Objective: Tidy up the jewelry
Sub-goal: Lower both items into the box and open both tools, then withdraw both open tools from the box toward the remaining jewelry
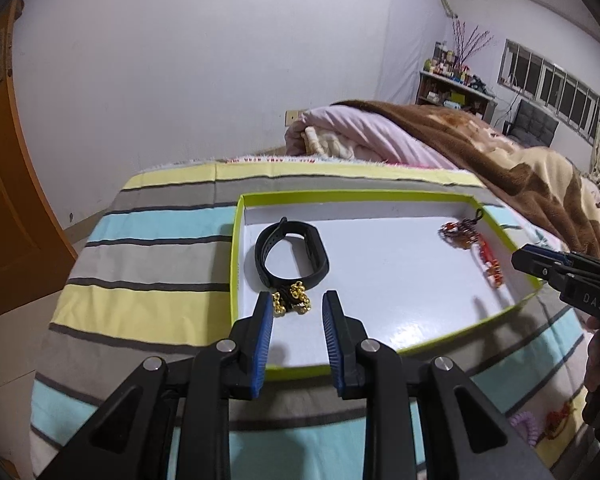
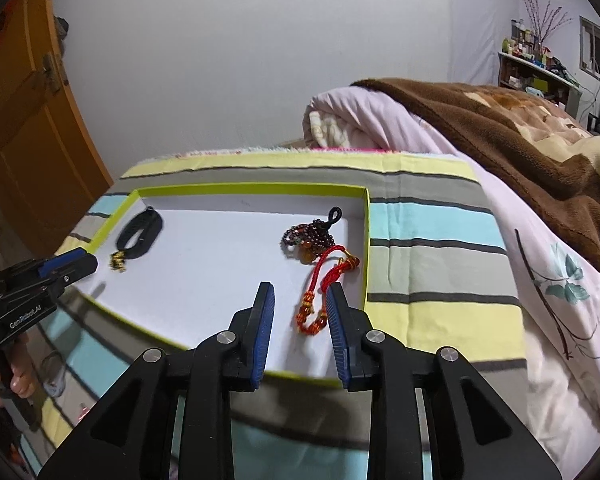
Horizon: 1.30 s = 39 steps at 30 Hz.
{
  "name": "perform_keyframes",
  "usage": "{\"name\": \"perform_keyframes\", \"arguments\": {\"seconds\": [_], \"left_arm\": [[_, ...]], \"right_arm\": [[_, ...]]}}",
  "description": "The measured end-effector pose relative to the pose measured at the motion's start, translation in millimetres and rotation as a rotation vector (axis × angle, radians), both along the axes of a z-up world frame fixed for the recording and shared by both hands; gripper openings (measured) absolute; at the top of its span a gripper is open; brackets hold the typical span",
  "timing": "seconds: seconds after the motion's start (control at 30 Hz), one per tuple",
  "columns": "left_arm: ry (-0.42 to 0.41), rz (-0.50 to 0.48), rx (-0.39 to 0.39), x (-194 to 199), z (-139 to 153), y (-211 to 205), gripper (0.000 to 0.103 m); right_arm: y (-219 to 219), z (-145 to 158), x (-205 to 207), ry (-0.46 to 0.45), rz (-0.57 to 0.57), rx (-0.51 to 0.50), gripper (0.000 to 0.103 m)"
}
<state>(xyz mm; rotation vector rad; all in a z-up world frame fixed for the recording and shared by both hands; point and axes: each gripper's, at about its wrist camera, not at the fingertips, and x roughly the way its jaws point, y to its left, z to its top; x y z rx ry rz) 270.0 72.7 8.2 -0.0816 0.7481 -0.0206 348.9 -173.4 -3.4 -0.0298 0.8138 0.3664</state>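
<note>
The left gripper (image 1: 296,304) hangs over the near left part of the tray (image 1: 236,264), its jaws parted and holding nothing. The gold bead cluster (image 1: 294,300) lies on the tray floor just ahead of the left pad, touching the black wristband (image 1: 292,252) behind it. Both pieces sit against the left wall, which suggests that side serves as their place.

The right gripper (image 2: 300,300) hangs over the near right part, its jaws likewise parted with no grip. The red corded tassel with beads (image 2: 320,304) lies loose on the floor between the pads, close to the right one; contact cannot be confirmed. Its cord runs back to the dark bead bracelet (image 2: 300,238) near the far right corner, so the item appears set down along the right wall.

The tray's middle floor is bare, giving room for further pieces. The walls are low. Beyond the near right rim, more trinkets (image 1: 540,426) lie on the striped bedcover (image 1: 148,240).
</note>
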Motion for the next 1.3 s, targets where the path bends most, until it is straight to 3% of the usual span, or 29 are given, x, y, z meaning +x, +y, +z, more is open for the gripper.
{"name": "perform_keyframes", "arguments": {"seconds": [0.23,0.57,1.0,1.3], "left_arm": [[-0.056,-0.004,-0.032,-44,18,-6,0.029],[-0.113,-0.05,-0.01,-109,29,-24,0.029],[-0.133,-0.091,-0.035,-167,27,-40,0.029],[-0.113,-0.101,-0.063,-199,16,-44,0.029]], "right_arm": [[-8,21,-53,-0.066,0.009,0.042,0.028],[-17,35,-126,-0.134,0.034,0.061,0.028],[-23,31,-190,-0.154,0.055,0.062,0.028],[-28,16,-218,-0.109,0.062,0.065,0.028]]}}
